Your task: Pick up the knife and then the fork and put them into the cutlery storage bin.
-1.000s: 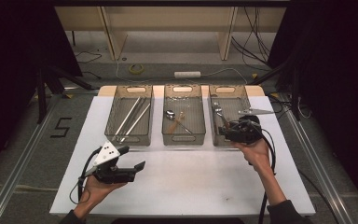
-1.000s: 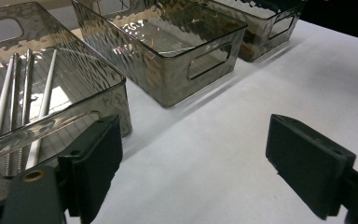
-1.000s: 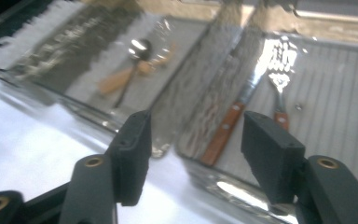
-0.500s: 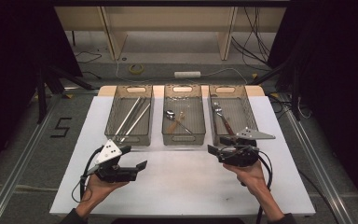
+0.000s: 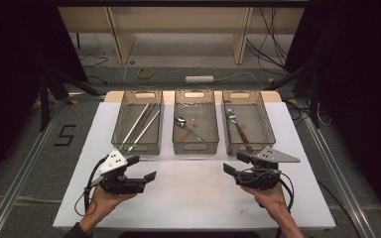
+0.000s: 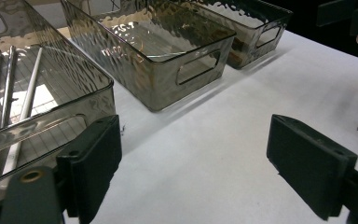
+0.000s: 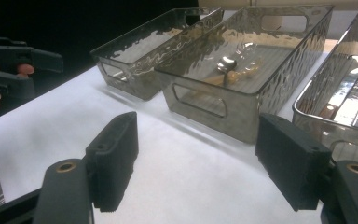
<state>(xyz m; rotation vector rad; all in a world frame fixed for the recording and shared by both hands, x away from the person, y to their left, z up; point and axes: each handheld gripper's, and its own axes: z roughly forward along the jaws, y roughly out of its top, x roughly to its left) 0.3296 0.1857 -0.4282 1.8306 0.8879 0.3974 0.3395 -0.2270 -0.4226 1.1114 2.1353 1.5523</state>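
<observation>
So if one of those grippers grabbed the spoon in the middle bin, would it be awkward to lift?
Probably a bit. The spoon looks like polished metal, so it may slip between the jaws. It lies flat on the floor of the middle bin, leaving little to get under. It seems stiff and light, unlikely to bend.

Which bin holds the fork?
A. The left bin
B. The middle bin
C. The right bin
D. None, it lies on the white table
C: in the high view the fork lies inside the right bin, while the middle bin holds the spoon and the left bin holds long metal rods.
</observation>
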